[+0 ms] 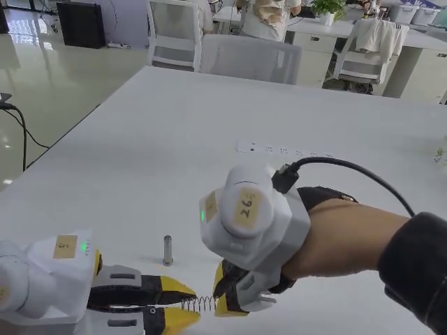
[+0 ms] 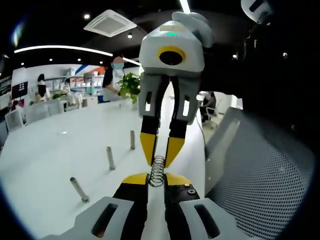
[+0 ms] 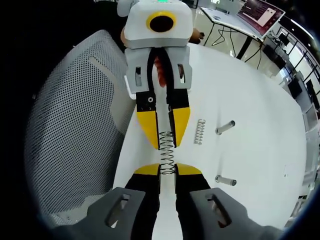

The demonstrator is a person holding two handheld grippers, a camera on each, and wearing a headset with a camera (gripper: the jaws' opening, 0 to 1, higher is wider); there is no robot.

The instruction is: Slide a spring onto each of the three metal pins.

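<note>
1. The spring [image 1: 202,302] is a thin open wire coil. Judge it very light and soft: it should stretch, bow or kink under little force, and round wire can roll out of a slack pinch. Nip it lightly and don't flatten the coils.
2. Where to hold: across the outside of the coils, close to one end. That leaves the far end's bore open to go over a pin. With both ends pinched, as now, neither bore looks free.
3. Your left gripper [image 2: 156,179] has its jaws drawn narrow. The yellow tips nip one end of the spring at bottom centre of the left gripper view.
4. Your right gripper [image 3: 167,170] is narrow too and pinches the other end at bottom centre of the right gripper view. The coil runs straight up the frame to the other tips, and its turns look slightly pulled apart.
5. In the head view the spring bridges the short gap between the two sets of tips, at lower centre of the frame. You can't tell whether it clears the desk [image 1: 174,139] or brushes it.
6. The three pins [image 2: 110,157] stand in a row at left of centre in the left gripper view, all bare. In the head view one pin [image 1: 167,250] stands just above and left of the spring, apart from it.
7. A second spring [image 3: 199,131] lies loose on the desk, right of centre in the right gripper view, near a pin.
</note>
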